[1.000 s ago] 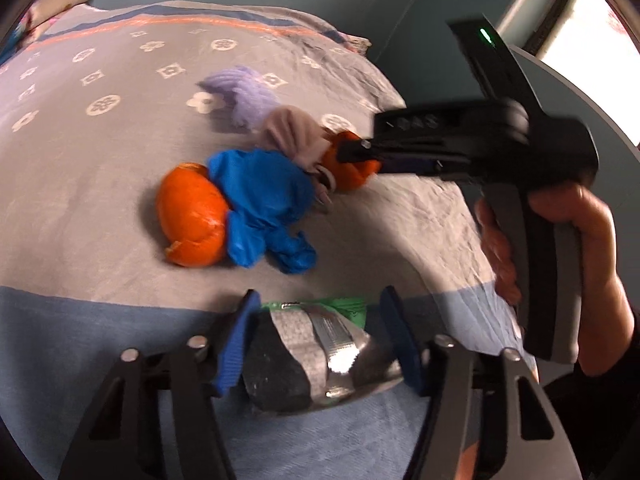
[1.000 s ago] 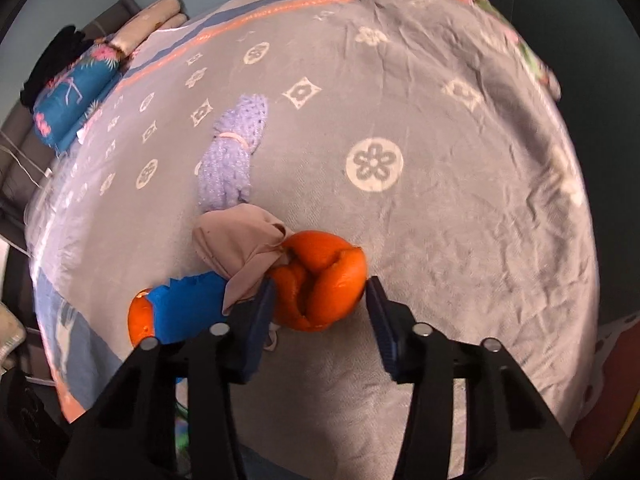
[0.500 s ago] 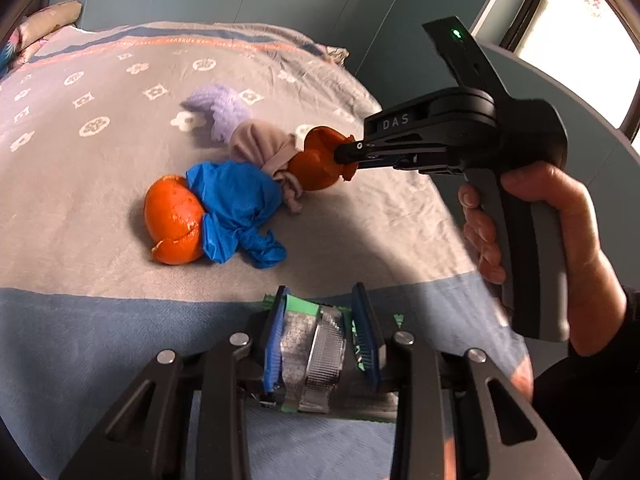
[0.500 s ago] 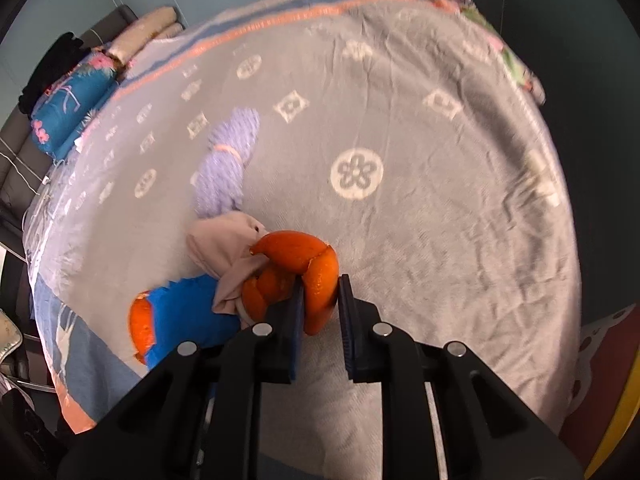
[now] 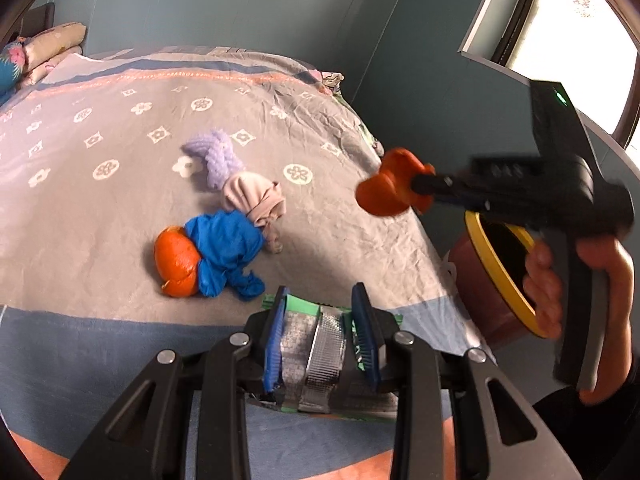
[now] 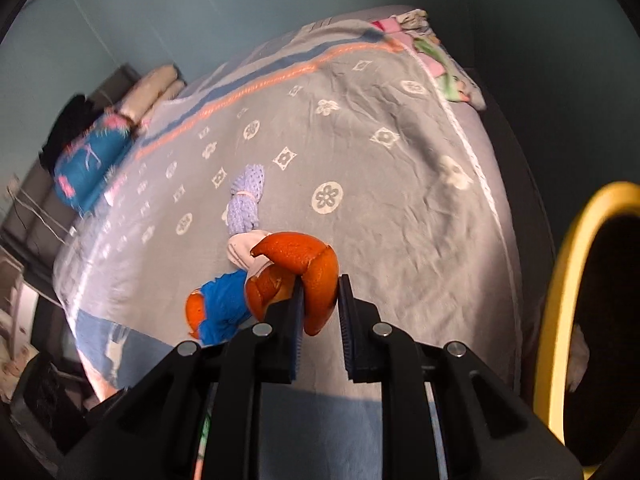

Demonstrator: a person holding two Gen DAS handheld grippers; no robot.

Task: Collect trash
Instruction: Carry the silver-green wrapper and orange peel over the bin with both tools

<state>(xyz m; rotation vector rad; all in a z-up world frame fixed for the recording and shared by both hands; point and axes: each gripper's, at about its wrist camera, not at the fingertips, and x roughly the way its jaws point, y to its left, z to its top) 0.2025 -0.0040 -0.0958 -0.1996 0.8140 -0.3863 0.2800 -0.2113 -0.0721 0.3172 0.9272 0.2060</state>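
Fingers of the left gripper [image 5: 320,332] are clenched on a crumpled silver-and-green foil snack wrapper [image 5: 322,344], blue pads pressing its two sides, and it hangs above the near blue band of the grey patterned bedspread [image 5: 80,208]. That wrapper looks weightless, thin and crackly; it folds flat under the pads and is likely slick, so a bite across the bunched middle, as it has now, seems safer than an edge.

Further along the bed lies a second curled orange peel [image 5: 176,260], touching a blue crumpled cloth [image 5: 224,248], with a beige bundled cloth [image 5: 252,196] and a lilac knitted piece [image 5: 218,156] beyond it. By the look of it, this peel is light, leathery and hollow, best pinched on a rim, not around the dome.

On the right, the right gripper [image 6: 320,312] has its fingers shut on a curved piece of orange peel [image 6: 316,276], grasped across one thick lobe and lifted clear of the bedspread. It should bend, not snap, though its waxy outer skin may slide. A red-brown bin with a yellow rim [image 5: 500,276] stands just off the bed's right edge, near the person's hand [image 5: 560,276].
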